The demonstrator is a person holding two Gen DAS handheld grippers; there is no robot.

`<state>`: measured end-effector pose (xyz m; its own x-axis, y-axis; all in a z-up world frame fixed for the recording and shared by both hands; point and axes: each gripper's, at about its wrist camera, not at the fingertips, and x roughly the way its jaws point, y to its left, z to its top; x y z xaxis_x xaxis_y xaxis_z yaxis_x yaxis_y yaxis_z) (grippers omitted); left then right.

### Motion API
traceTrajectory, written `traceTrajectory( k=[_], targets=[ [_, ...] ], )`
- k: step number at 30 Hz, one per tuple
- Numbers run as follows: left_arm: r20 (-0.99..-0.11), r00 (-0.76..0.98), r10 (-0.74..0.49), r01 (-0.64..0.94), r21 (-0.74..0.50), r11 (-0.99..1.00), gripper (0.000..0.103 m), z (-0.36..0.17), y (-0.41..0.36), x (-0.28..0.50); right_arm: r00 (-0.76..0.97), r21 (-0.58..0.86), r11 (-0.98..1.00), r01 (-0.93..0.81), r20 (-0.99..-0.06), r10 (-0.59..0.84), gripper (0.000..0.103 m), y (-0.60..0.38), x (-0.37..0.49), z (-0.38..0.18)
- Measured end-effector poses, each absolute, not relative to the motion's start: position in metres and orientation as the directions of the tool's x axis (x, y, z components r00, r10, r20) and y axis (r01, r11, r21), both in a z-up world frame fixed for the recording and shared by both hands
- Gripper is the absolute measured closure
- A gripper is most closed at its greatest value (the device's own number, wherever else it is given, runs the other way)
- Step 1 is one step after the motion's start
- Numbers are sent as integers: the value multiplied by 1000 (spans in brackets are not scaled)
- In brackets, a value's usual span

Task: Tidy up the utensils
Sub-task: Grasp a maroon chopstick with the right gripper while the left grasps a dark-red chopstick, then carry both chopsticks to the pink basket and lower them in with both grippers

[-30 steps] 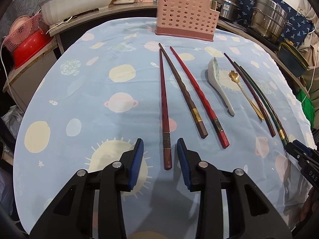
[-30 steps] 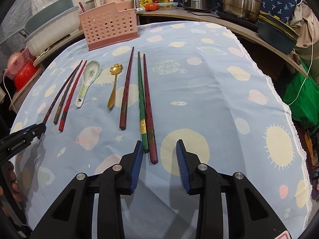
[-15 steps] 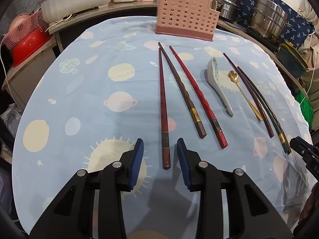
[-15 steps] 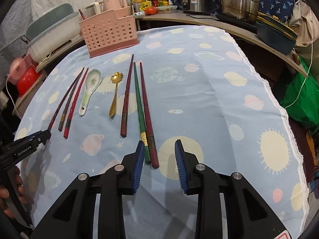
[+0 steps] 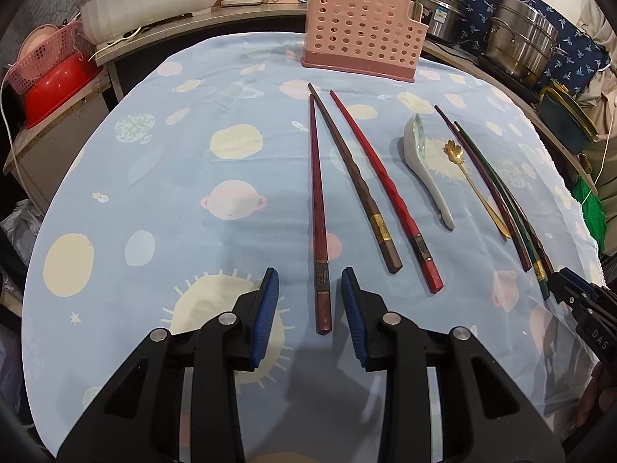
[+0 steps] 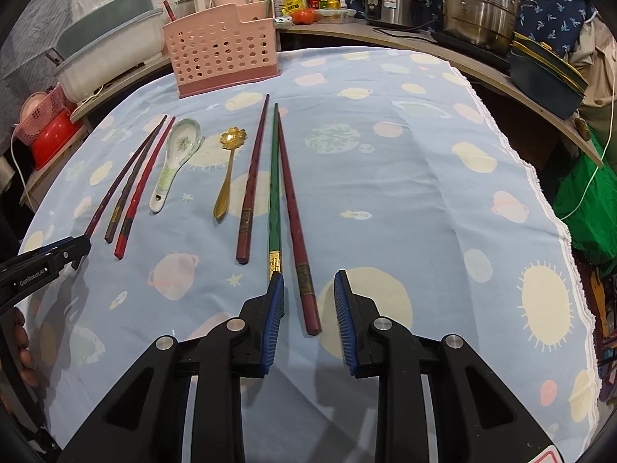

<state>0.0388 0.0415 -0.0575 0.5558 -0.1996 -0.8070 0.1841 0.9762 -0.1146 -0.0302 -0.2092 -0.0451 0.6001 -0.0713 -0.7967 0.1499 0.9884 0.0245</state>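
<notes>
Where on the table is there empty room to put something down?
Bare cloth lies left of the dark red chopstick, out to the table's left edge, and right of the rightmost maroon chopstick, out to the frilly edge. Between them, chopsticks and spoons lie crowded, up towards the pink basket.

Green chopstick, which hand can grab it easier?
Right. The green chopstick ends right at the right gripper's inner pad; its closing jaws straddle the dark red chopstick beside it. The left gripper sits far off, over a maroon chopstick.
</notes>
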Motion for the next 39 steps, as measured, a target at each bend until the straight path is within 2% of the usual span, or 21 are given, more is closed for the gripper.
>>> traceTrajectory(
  k=[4, 8, 15, 24, 27, 39],
  targets=[
    [-805, 562, -191, 182, -105, 978, 81, -58, 43, 39, 606, 24, 991, 131, -793, -60, 86, -204, -24, -46],
    [-805, 558, -204, 184, -120, 976, 85, -57, 45, 41, 606, 44, 992, 121, -794, -39, 96, -203, -21, -46],
    [-803, 560, -205, 201, -108, 974, 86, -58, 41, 40, 597, 102, 983, 155, -802, -11, 96, -218, -26, -45],
    [-788, 579, -210, 200, -112, 973, 85, -60, 39, 39, 596, 56, 987, 152, -801, -47, 94, -209, -23, -50],
    [-789, 572, -224, 205, -127, 970, 96, -60, 41, 39, 594, 76, 985, 156, -804, -32, 95, -212, -25, -48],
    [-783, 565, -259, 221, -159, 962, 96, -34, 48, 18, 633, 98, 984, 151, -774, -20, 96, -212, -48, -15]
  ],
)
